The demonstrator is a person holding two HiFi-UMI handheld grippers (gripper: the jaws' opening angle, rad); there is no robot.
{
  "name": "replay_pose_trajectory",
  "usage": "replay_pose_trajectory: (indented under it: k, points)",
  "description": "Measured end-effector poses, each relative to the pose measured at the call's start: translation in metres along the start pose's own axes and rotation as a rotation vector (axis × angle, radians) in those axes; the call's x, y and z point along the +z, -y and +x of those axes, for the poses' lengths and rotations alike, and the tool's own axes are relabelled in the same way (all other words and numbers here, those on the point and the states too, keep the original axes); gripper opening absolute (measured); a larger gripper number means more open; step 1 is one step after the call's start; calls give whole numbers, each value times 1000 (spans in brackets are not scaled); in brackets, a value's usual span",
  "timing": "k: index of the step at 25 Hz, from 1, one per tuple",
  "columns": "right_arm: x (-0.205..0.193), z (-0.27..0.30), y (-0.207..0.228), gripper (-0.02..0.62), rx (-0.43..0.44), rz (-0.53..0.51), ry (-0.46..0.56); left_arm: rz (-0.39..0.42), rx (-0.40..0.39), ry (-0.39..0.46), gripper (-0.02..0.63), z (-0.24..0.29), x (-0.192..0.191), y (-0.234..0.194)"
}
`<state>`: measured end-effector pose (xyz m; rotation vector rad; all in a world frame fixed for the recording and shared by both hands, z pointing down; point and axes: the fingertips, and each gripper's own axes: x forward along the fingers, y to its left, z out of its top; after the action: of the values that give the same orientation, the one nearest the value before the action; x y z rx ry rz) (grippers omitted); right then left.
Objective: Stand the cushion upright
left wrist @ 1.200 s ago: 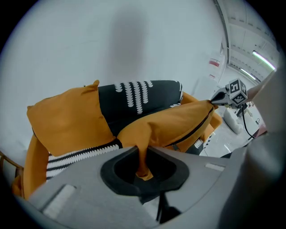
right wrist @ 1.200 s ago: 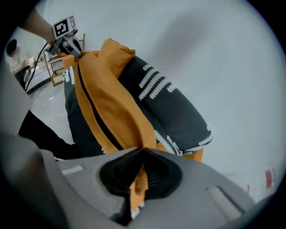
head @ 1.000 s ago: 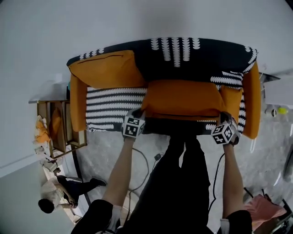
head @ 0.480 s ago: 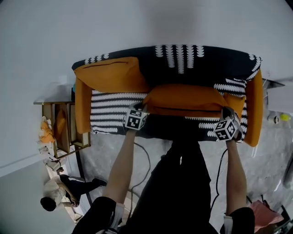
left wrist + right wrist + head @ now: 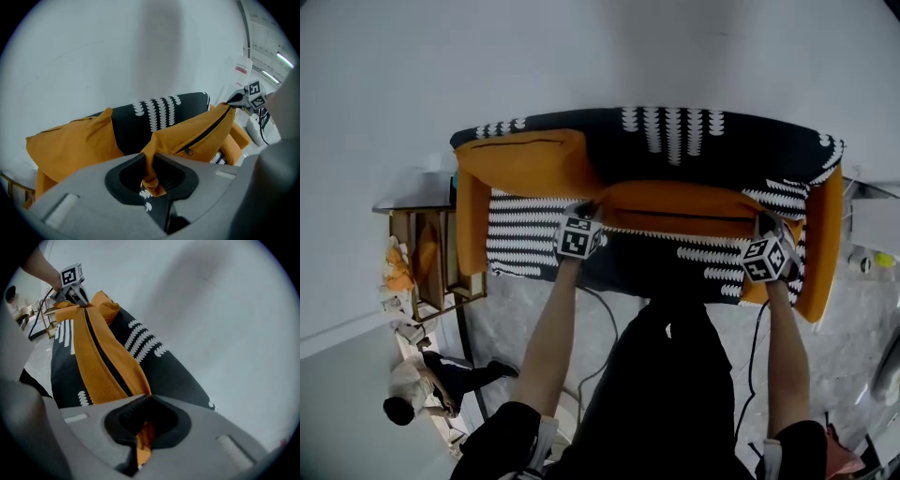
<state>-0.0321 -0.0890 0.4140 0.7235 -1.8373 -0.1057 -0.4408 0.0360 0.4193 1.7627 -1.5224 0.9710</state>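
An orange cushion (image 5: 675,208) with a black zip hangs lengthwise over the seat of the black-and-white patterned sofa (image 5: 675,131), close in front of the backrest. My left gripper (image 5: 586,216) is shut on its left corner, and the orange cloth shows pinched between the jaws in the left gripper view (image 5: 149,164). My right gripper (image 5: 766,227) is shut on the right corner, where the fabric is clamped in the jaws (image 5: 144,404). In the right gripper view the cushion (image 5: 101,357) stretches away, zip edge up, to the left gripper (image 5: 75,297).
A second orange cushion (image 5: 520,159) leans upright at the sofa's left end. Orange armrests (image 5: 820,244) close both ends. A wooden shelf (image 5: 422,262) stands left of the sofa; a person (image 5: 412,394) crouches on the floor below it. Cables (image 5: 598,323) lie on the floor.
Both grippers have carried the cushion away from the seat's front edge toward the backrest. Its broad face has narrowed to a thinner strip as it tips up.
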Motion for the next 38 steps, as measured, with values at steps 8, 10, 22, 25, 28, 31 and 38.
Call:
replay_pose_trajectory:
  k: [8, 10, 22, 25, 28, 31, 38]
  points:
    - [26, 33, 33, 9, 3, -37, 18, 12, 45, 2, 66, 26, 39, -21]
    - [31, 41, 40, 9, 3, -41, 19, 19, 55, 4, 66, 33, 48, -24]
    - [53, 85, 70, 11, -36, -56, 29, 16, 108, 15, 63, 71, 83, -45]
    - [57, 95, 77, 11, -47, -63, 27, 22, 118, 15, 60, 78, 91, -48]
    - [61, 100, 83, 11, -52, -68, 29, 42, 134, 15, 60, 81, 98, -51]
    - [64, 102, 87, 11, -54, -68, 37, 49, 141, 20, 63, 84, 102, -55]
    - [72, 104, 98, 21, -88, -59, 75, 36, 174, 40, 91, 88, 112, -65]
